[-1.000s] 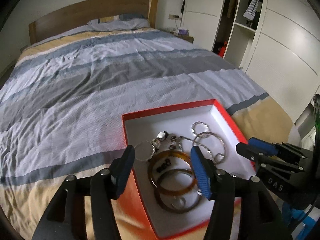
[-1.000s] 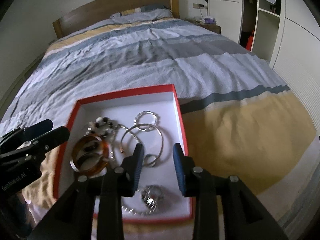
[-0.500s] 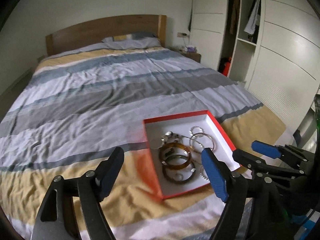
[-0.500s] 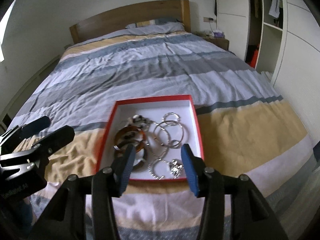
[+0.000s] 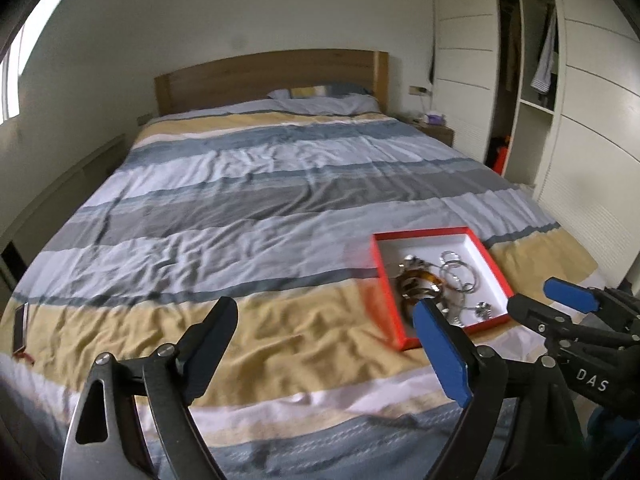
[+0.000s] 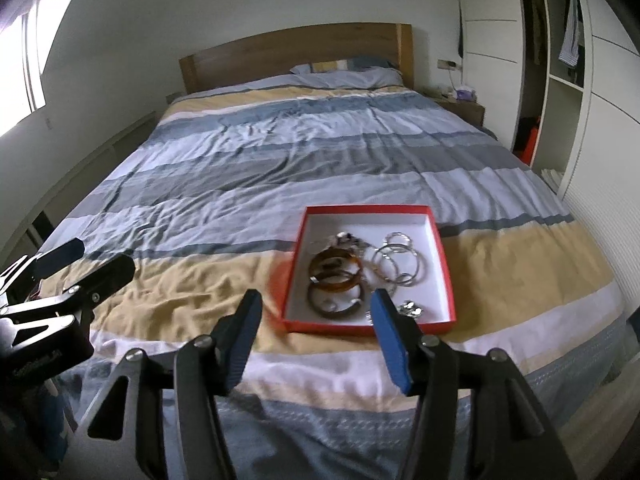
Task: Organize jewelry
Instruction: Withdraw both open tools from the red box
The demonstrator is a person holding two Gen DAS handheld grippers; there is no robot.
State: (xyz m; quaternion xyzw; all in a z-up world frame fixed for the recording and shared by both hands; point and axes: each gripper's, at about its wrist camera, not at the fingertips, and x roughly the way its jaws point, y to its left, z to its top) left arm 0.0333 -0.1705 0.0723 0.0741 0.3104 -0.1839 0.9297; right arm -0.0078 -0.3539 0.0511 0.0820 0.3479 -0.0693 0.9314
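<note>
both hand-held grippers have pulled back and up from the red box [image 6: 445, 276], now smaller in view. striped bed [image 6: 280, 168] fills the room. box sits near its foot, holding brown bangles [image 6: 335, 266] and silver rings [image 6: 396, 264]. left hand-held gripper [image 5: 324, 328] and right hand-held gripper [image 6: 316, 320] are released, jaws opening, nothing between them.
</note>
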